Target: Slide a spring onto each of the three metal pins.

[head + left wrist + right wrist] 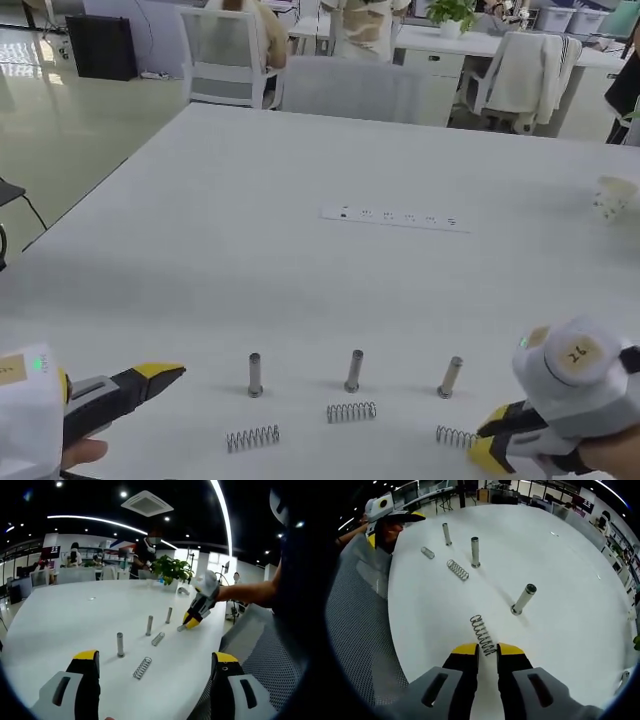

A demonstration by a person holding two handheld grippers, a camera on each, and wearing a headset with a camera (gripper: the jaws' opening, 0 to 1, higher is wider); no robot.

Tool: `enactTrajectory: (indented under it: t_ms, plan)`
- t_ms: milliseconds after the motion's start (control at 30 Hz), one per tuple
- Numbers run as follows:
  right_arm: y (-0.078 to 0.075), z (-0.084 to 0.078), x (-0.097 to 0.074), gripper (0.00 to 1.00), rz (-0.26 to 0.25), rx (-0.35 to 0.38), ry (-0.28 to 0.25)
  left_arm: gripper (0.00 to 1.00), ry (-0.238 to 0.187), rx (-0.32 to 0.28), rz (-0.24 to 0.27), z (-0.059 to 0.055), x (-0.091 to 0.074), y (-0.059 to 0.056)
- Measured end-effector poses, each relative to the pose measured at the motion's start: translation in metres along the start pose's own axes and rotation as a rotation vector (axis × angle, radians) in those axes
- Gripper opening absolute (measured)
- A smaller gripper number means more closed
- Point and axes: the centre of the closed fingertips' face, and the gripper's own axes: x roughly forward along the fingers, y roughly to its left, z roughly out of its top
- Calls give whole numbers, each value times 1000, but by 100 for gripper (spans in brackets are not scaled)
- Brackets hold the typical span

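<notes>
The nearest spring lies flat on the bench, its long axis running straight ahead from my right tongs. They are drawn in close on its near end and, as I judge it, pinching it. Its pin stands just beyond and right of the spring's far end, so I'd lift, tip the coil vertical and lower it over. My left tongs hang spread wide, well off, holding nothing.
</notes>
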Motion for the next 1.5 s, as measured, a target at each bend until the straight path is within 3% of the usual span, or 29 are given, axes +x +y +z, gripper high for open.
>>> enactTrajectory:
  t_ms: [567,867,1167,1500]
  plan:
    - [8,0,-3,9,12,-37,13,87,-5,7,-4,2,-2,0]
    - [19,7,-9,9,42,-35,5,83,0,21,-35,4,-2,-8]
    - [34,25,-22,9,77,-42,-33,78,10,44,-86,9,3,-17]
    - [53,48,-28,9,119,-84,-47,74,40,66,-141,6,13,-22]
